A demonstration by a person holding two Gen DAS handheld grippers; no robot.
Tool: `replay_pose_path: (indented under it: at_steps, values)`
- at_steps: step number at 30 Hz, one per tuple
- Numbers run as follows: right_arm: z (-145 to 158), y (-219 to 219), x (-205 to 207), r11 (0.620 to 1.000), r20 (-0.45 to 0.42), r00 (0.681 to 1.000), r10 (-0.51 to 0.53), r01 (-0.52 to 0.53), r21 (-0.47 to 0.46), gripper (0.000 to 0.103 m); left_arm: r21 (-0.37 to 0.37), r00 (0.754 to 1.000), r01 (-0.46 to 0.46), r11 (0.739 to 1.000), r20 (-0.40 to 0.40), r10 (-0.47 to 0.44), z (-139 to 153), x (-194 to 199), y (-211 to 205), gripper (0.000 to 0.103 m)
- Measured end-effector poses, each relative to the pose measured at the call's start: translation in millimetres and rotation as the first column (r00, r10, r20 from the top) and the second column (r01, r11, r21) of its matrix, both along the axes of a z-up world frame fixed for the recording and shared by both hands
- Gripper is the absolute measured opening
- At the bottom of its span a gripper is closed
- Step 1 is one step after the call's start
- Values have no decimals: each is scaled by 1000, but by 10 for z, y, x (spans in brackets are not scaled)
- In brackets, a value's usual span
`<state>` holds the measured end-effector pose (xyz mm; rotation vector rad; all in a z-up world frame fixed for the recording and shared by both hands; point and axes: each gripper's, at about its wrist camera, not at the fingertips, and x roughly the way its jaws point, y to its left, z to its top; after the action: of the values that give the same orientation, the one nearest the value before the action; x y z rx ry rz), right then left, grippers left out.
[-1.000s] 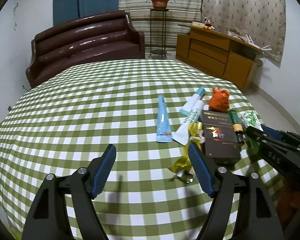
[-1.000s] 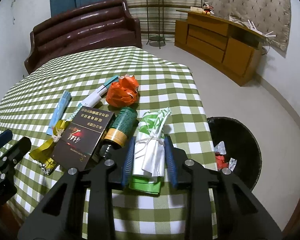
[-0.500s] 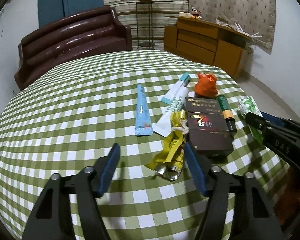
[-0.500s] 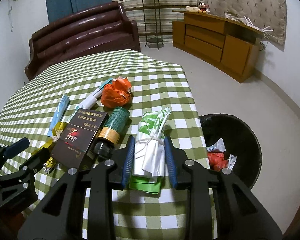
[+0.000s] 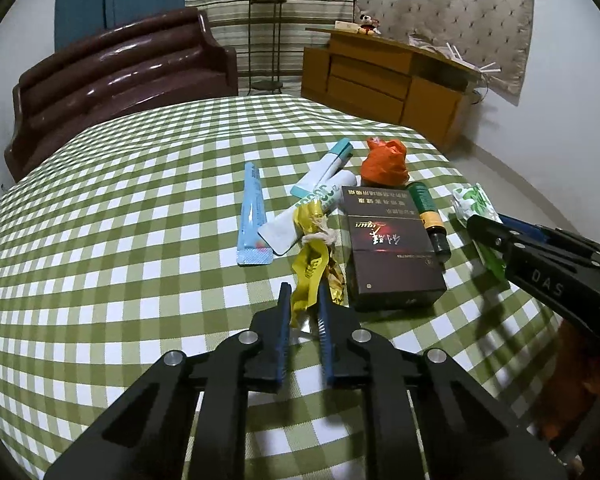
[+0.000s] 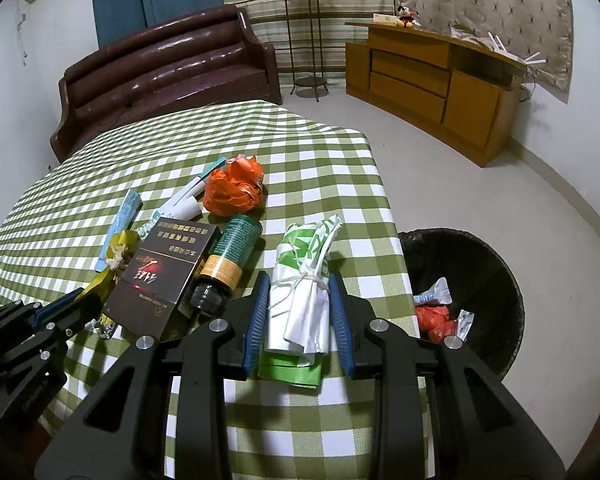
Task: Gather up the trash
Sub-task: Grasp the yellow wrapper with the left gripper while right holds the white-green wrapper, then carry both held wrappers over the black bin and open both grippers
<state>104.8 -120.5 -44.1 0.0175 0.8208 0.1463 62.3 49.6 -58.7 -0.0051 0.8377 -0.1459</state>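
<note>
Yellow wrapper point(image 5: 311, 276), tied with string, pinched at its near end in left gripper point(image 5: 304, 300), fingers just clenched onto it. Green-and-white packet point(image 6: 306, 280) clamped between right gripper point(image 6: 298, 312) fingers at desk point(image 6: 320, 168) edge, just beside black bin point(image 6: 496, 280) on floor. Between the two: dark box point(image 5: 388, 256), green bottle point(image 6: 230, 256), orange bag point(image 6: 232, 188), tubes. Far desk half bare. Bin's contents partly hidden, probably scraps.

text: "das" on right gripper point(image 5: 548, 286) | dark box point(image 5: 388, 256): chinese print, not legible
</note>
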Motion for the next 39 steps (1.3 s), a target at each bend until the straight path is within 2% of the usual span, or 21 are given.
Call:
replay_pose_path:
  at_steps: [5, 12, 14, 16, 21, 26, 28, 32, 39]
  values:
    - [-2, 5, -10, 1000, 1, 1000, 0, 0, 1, 29, 4, 1000, -7, 1000, 4, 7, 19, -93, 30, 10]
    - [-2, 12, -23, 1000, 2, 1000, 1, -1, 3, 29, 1, 999, -50, 999, -9, 50, 39, -222, 214, 12]
    - [-4, 13, -20, 1000, 1, 1000, 2, -2, 2, 29, -2, 998, -69, 998, -11, 69, 40, -229, 256, 19]
    - [-3, 8, -18, 1000, 1, 1000, 1, -1, 2, 29, -10, 997, -82, 997, -6, 81, 58, -234, 274, 42]
    - [9, 19, -38, 1000, 8, 1000, 0, 1, -4, 29, -12, 996, -87, 996, 2, 87, 86, -162, 233, 55]
    - [35, 29, -56, 1000, 15, 1000, -1, 2, -6, 29, 0, 994, -97, 995, -51, 97, 13, 11, 217, 55]
    - [44, 9, -59, 1000, 17, 1000, -2, 2, -6, 29, 1, 993, -98, 995, -72, 98, -24, 43, 228, 48]
    - [57, -12, -65, 1000, 18, 1000, -2, 3, -5, 29, 35, 996, -72, 997, -53, 74, -27, 7, 201, 29]
    - [80, -33, -73, 1000, 28, 1000, -5, 5, -4, 29, 30, 997, -68, 997, -21, 68, 25, -72, 194, 26]
